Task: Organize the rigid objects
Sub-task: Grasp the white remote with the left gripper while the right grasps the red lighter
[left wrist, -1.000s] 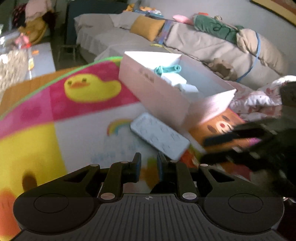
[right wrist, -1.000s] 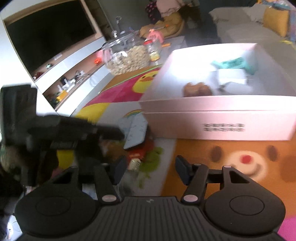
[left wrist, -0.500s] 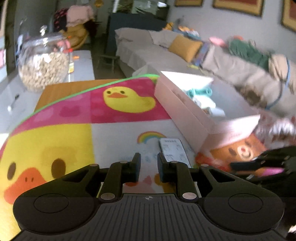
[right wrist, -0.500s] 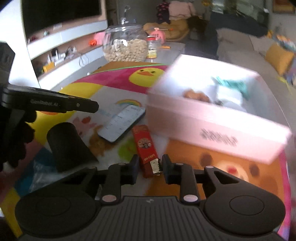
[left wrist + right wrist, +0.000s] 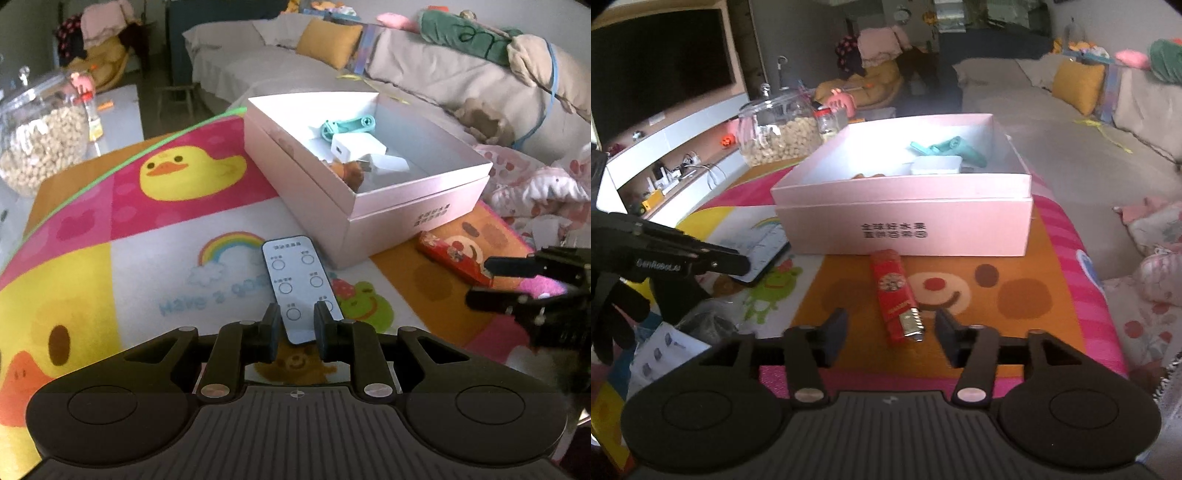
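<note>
while the left gripper (image 5: 295,326) hovers with its jaws nearly closed and nothing clamped, a white remote control (image 5: 298,286) with round buttons lies flat on the cartoon play mat (image 5: 155,266), its near end showing between the fingertips. the right gripper (image 5: 891,332) is opening its jaws above a red lighter (image 5: 895,295), not pressing on it. the lighter's far end lies just beside the pink box (image 5: 960,229), which holds a white charger (image 5: 356,147) and a teal toy (image 5: 345,125). a glass jar (image 5: 779,133) stands behind.

Bare cartoon-printed play mat (image 5: 1015,291) lies open at three o'clock of the flat red packet (image 5: 895,295); the pink cardboard box (image 5: 905,232) blocks twelve o'clock.
</note>
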